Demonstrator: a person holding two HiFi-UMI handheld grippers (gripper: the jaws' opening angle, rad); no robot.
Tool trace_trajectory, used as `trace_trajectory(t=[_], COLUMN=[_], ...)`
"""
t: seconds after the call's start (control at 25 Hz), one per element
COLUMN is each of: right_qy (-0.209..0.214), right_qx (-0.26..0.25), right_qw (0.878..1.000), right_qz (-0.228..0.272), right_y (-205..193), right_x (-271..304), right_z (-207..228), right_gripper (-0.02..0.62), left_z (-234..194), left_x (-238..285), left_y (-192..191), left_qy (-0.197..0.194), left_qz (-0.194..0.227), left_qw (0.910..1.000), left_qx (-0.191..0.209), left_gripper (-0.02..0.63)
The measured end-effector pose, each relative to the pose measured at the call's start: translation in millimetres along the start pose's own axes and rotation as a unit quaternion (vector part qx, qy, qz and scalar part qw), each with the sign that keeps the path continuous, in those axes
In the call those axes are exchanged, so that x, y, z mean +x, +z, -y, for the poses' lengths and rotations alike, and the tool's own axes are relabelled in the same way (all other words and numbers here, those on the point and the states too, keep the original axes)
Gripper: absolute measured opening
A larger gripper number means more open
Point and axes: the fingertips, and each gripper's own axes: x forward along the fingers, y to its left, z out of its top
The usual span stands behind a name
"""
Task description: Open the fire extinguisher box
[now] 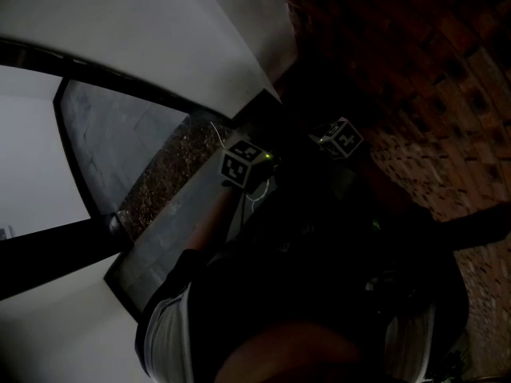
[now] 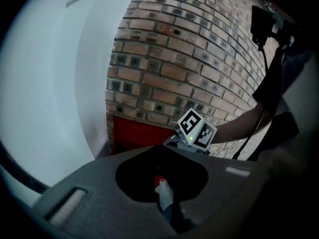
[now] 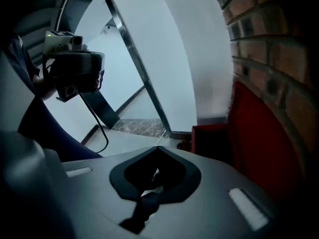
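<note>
The red fire extinguisher box (image 2: 135, 134) sits low against the brick wall (image 2: 189, 54). In the right gripper view the red box (image 3: 256, 143) fills the right side, close by, with a dark red part (image 3: 209, 142) beside it. My right gripper (image 3: 153, 177) is shut with nothing between its dark jaws, and its marker cube (image 2: 197, 129) hangs just in front of the box. My left gripper (image 2: 162, 185) is behind it, farther from the box; its jaws are too dark to read. In the dim head view both cubes show, left (image 1: 243, 164) and right (image 1: 340, 137).
A white wall (image 2: 55, 83) meets the brick wall beside the box. A dark-framed glass panel (image 1: 120, 146) and a speckled stone ledge (image 1: 164, 174) lie to the left. The person's head camera (image 3: 75, 71) and cable show in the right gripper view.
</note>
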Motion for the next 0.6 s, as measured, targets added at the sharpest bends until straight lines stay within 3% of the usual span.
trace_trajectory(t=[0.32, 0.6], right_qy=[0.063, 0.069], right_qx=[-0.01, -0.065], right_qw=[0.998, 0.995], right_qz=[0.028, 0.006], right_y=[57, 100], right_x=[39, 85], right_z=[-36, -74], right_gripper=[0.0, 0.0], left_z=[-29, -69], left_x=[-45, -113], left_y=[-24, -57], left_qy=[0.056, 0.094], left_qz=[0.029, 0.072], left_qw=[0.997, 0.9896], left_qx=[-0.044, -0.081], left_gripper=[-0.002, -0.002])
